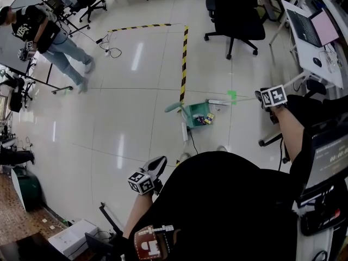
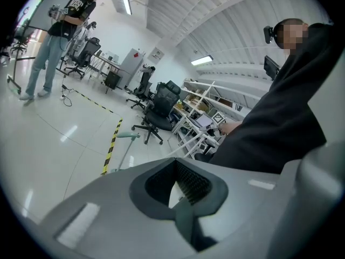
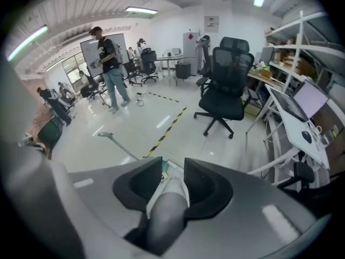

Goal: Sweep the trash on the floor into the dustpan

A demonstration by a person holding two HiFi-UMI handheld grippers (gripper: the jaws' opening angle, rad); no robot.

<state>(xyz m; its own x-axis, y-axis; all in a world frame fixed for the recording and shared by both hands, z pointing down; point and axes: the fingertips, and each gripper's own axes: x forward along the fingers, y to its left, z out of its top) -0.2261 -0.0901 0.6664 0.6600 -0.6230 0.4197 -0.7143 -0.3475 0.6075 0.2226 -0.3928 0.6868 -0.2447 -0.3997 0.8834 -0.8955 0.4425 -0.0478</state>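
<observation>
A green long-handled dustpan [image 1: 194,116] stands on the floor past my knees, with colourful trash [image 1: 205,118] lying inside it. Its upright green handle [image 2: 128,137] also shows in the left gripper view. At the right of the head view, my right gripper [image 1: 264,98] is shut on the pale broom handle [image 1: 239,99], which slants down toward the dustpan. The same handle [image 3: 168,204] runs up between the jaws in the right gripper view. Low and close to my body, my left gripper [image 1: 157,165] has its jaws together and holds nothing [image 2: 175,171].
Yellow-black tape [image 1: 184,64] marks the floor behind the dustpan. A black office chair [image 1: 234,15] and a desk with a laptop [image 1: 310,29] stand at the back right. A person [image 1: 49,42] stands far left near cables [image 1: 106,50]. A white box [image 1: 70,238] lies near left.
</observation>
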